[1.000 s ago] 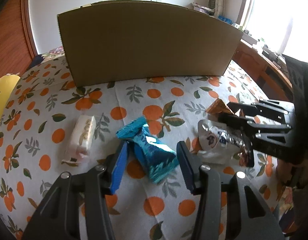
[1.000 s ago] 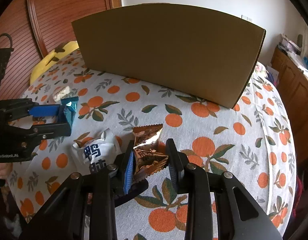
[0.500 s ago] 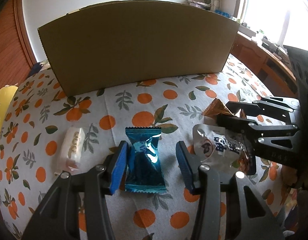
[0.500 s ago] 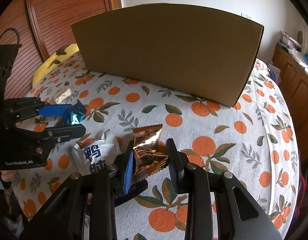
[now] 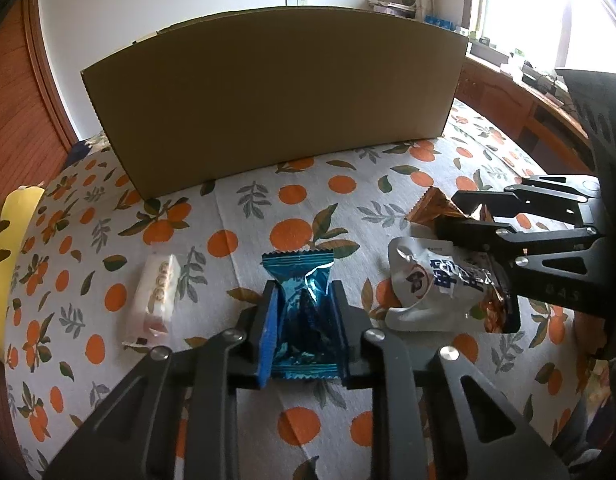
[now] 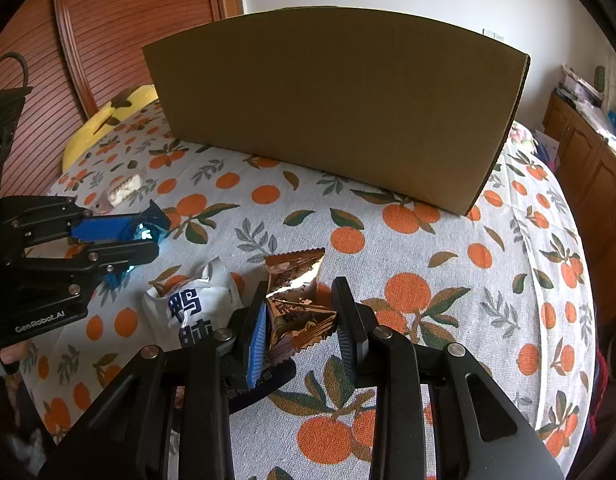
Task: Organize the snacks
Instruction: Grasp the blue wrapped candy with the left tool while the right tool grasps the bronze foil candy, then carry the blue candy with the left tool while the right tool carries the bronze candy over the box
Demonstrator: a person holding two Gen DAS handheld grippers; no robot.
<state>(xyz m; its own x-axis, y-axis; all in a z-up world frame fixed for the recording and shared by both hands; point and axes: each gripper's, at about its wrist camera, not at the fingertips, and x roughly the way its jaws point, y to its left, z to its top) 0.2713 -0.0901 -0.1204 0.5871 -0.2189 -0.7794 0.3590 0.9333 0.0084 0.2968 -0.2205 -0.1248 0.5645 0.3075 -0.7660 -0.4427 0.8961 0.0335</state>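
My left gripper [image 5: 301, 304] is shut on a blue foil snack packet [image 5: 303, 312] lying on the orange-print tablecloth [image 5: 267, 208]; it also shows in the right wrist view [image 6: 147, 228]. My right gripper [image 6: 299, 304] is shut on a copper foil snack packet [image 6: 295, 300], which also shows in the left wrist view [image 5: 432, 208]. A white pouch with blue characters [image 5: 432, 284] lies between the two grippers, and shows in the right wrist view [image 6: 195, 300]. A small white wrapped snack [image 5: 155, 292] lies left of the blue packet.
A large brown cardboard box [image 5: 275, 96] stands upright at the back of the table, seen also in the right wrist view [image 6: 340, 116]. A yellow cushion [image 5: 3, 264] lies at the left edge. Wooden cabinets [image 6: 588, 168] stand to the right.
The left gripper's jaws have closed onto the blue packet, which turned from tilted to lengthwise between the fingers. The right gripper has stayed shut on the copper packet.
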